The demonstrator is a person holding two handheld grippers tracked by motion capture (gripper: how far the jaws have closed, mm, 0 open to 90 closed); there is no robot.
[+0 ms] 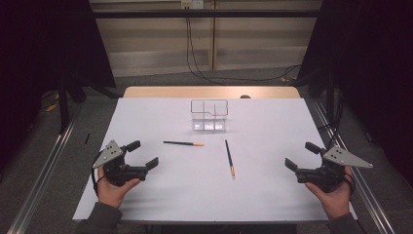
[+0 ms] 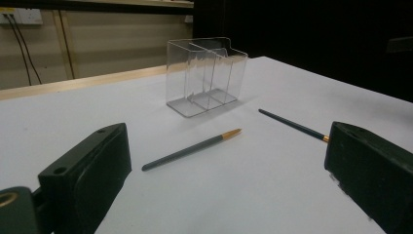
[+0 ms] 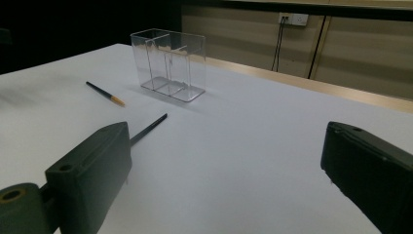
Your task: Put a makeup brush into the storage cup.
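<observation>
Left gripper (image 1: 144,153) near left edge of white table (image 1: 263,195), held in left hand (image 1: 113,191), jaws wide apart, nothing btwn them. Right gripper (image 1: 302,156) near right edge, held in right hand (image 1: 336,197), jaws also wide apart, empty. Both resting low at the near half of the table, pointing inward & forward, well apart from each other.

Two brushes lying flat on the table btwn the grippers. Left brush (image 1: 183,143) approx crosswise, dark handle to the left, tan tip to the right, in front of the left gripper but not touching it. Right brush (image 1: 229,157) approx lengthwise, dark handle toward the far side, tan tip toward the near side. Brushes apart, not crossing; tip of the left one near the far end of the right one.

Clear holder (image 1: 209,115) upright at centre of the far half, beyond both brushes, split into compartments, no contents seen inside. Exact compartment count hard to tell.

In left gripper view: left brush (image 2: 190,149) lying btwn the two black jaws farther off, holder (image 2: 204,75) behind it, right brush (image 2: 292,125) running toward the jaw at the right of that view, its tip end hidden by that jaw. In right gripper view: holder (image 3: 169,63) far left-centre, left brush (image 3: 104,94) beside it, end of right brush (image 3: 148,128) sticking out from behind the jaw at the left of that view.

Far edge of table showing a wood strip (image 1: 209,91); cables (image 1: 195,58) hanging down the back wall.
</observation>
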